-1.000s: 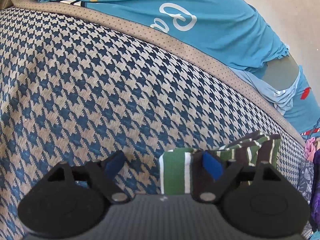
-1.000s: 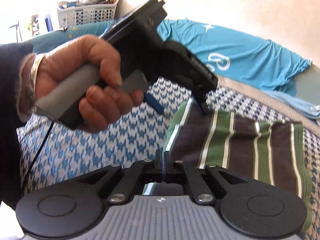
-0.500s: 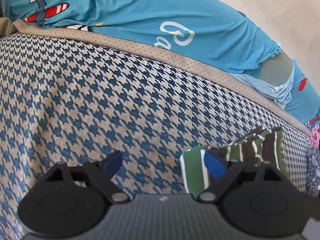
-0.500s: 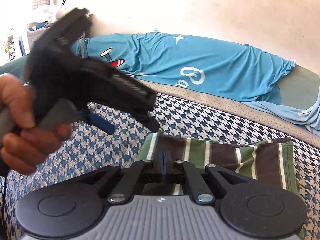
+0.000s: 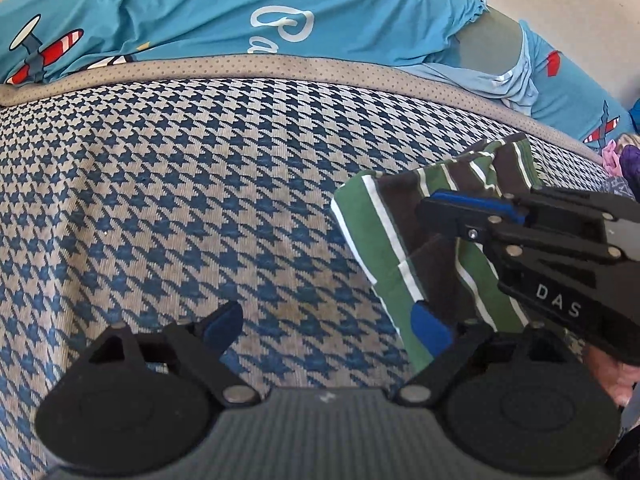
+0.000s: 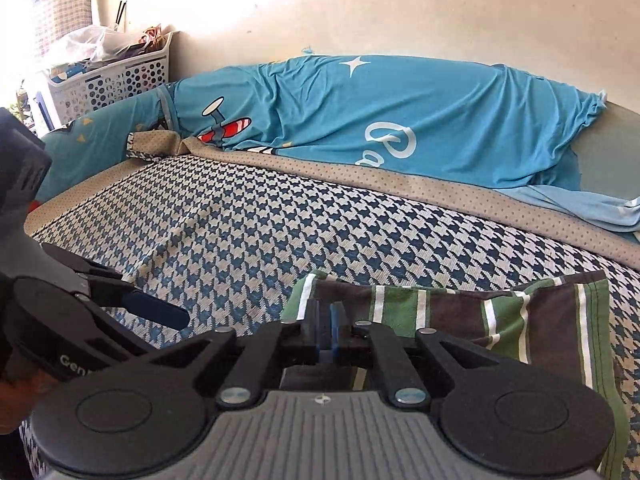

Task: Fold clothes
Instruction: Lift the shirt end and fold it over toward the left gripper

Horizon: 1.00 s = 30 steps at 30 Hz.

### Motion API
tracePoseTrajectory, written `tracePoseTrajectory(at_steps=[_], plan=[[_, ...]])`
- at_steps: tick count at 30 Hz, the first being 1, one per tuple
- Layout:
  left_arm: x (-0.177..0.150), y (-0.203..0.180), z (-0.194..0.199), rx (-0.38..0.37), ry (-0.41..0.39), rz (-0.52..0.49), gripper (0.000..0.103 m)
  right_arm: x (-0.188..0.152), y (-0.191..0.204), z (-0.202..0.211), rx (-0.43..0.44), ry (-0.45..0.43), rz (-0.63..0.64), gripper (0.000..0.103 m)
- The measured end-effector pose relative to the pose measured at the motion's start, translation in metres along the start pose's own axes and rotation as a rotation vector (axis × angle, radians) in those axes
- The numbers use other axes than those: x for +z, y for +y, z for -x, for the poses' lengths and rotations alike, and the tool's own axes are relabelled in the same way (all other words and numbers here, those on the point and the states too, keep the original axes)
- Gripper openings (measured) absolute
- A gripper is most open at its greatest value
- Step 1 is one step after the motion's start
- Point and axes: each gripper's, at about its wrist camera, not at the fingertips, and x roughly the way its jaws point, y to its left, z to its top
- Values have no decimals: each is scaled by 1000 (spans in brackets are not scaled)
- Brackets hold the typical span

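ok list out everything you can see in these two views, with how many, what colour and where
striped garment: one, green, brown and white, folded on the bed cover, near right.
bed cover: one, blue and beige houndstooth with a beige dotted border, under the garment.
sheet: one, bright blue with planes, a star and white lettering, heaped along the wall.
laundry basket: one, white, perforated, far left corner, filled with bags.
wall: cream, behind the bed.
pink and purple cloth: a bit at the left wrist view's right edge; count unclear.
left tongs: black with blue pads, open over the cover, holding nothing.
right tongs: black with blue pads, jaws opening a crack at the garment's near edge.
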Motion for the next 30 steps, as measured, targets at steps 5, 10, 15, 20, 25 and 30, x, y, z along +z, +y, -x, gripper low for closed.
tracePoseTrajectory(at_steps=[5, 10, 15, 20, 25, 30], plan=[[-8, -5, 3, 1, -31, -76, 96, 2, -7, -5, 41, 16, -5, 11], [-16, -17, -2, -35, -31, -137, 96, 3, -5, -17, 61, 52, 13, 12], [-26, -29, -7, -30, -42, -202, 96, 4, -4, -26, 63, 63, 30, 12], [-32, -33, -12, -20, -49, -216, 98, 5, -3, -30, 62, 63, 44, 13], [-34, -35, -14, -15, -56, -219, 101, 5, -2, -35, 58, 67, 55, 12], [-34, -36, -16, -15, -51, -226, 103, 4, -3, -37, 40, 67, 62, 3]])
